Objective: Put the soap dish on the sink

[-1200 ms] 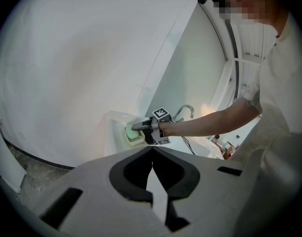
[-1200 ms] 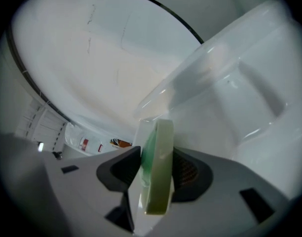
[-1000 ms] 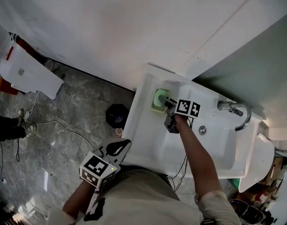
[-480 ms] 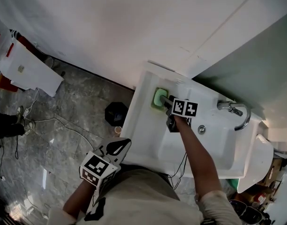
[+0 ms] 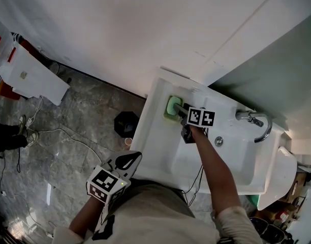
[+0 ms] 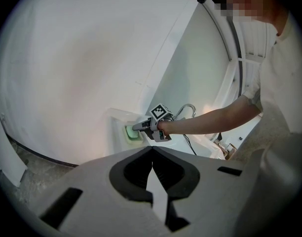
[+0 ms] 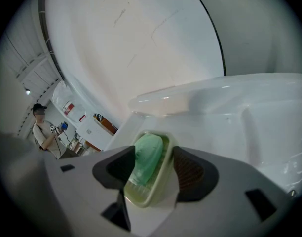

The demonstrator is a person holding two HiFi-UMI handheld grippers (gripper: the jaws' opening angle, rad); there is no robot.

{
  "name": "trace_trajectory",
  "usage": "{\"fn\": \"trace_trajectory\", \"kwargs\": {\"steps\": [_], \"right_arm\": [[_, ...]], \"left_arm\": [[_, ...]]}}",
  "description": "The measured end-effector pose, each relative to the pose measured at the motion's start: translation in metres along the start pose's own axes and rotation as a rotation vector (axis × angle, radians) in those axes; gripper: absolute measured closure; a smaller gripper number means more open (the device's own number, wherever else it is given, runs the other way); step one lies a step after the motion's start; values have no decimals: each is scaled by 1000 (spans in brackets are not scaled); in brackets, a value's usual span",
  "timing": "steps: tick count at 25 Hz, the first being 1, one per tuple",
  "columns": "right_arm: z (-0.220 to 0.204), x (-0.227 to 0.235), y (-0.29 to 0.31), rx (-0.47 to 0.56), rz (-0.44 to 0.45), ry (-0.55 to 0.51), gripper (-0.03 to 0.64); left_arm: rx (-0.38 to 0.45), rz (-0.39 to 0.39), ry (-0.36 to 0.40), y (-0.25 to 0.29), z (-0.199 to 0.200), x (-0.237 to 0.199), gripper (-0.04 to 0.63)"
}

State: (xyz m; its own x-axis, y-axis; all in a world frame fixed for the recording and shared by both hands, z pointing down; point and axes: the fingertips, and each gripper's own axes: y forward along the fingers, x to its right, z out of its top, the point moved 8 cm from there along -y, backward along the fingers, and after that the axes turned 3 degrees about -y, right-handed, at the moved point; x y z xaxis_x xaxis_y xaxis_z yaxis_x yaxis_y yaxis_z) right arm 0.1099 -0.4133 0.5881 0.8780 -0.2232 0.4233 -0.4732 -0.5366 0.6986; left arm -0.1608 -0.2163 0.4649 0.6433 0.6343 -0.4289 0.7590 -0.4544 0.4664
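A pale green soap dish [image 5: 171, 109] with a green soap bar in it rests on the back left corner of the white sink [image 5: 158, 141]. My right gripper [image 5: 177, 108] reaches over the basin to it. In the right gripper view the soap dish [image 7: 148, 177] lies between the jaws of the right gripper [image 7: 153, 154], which have eased apart and stand open around it. My left gripper [image 5: 131, 158] hangs shut and empty in front of the sink, off its near edge. From the left gripper [image 6: 151, 151] the soap dish [image 6: 132, 133] shows far off.
A chrome faucet [image 5: 254, 120] stands at the sink's right end, with a white toilet [image 5: 278, 174] beyond it. A black bin [image 5: 126, 124] sits on the marble floor left of the sink, and cables trail across the floor. A person [image 7: 42, 127] stands far off.
My right gripper rolled a little and nudged toward the sink's corner, its jaws loosening around the soap dish. The dish stays on the corner. The left gripper has not moved.
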Motion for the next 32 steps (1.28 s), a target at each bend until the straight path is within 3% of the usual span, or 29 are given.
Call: {"fn": "trace_trajectory", "kwargs": {"steps": [9,25,32], "right_arm": [[0,-2,0,-8,-18,-12,353],[7,-7,-11,29,-76,-109,235],[20,-19,-35,143,-3,18,235]], "left_arm": [[16,8,-16,-4,4,-5,575],[65,68,-1,-29,14,-30,575],[100,122,16,-50,24,-50,575]]}}
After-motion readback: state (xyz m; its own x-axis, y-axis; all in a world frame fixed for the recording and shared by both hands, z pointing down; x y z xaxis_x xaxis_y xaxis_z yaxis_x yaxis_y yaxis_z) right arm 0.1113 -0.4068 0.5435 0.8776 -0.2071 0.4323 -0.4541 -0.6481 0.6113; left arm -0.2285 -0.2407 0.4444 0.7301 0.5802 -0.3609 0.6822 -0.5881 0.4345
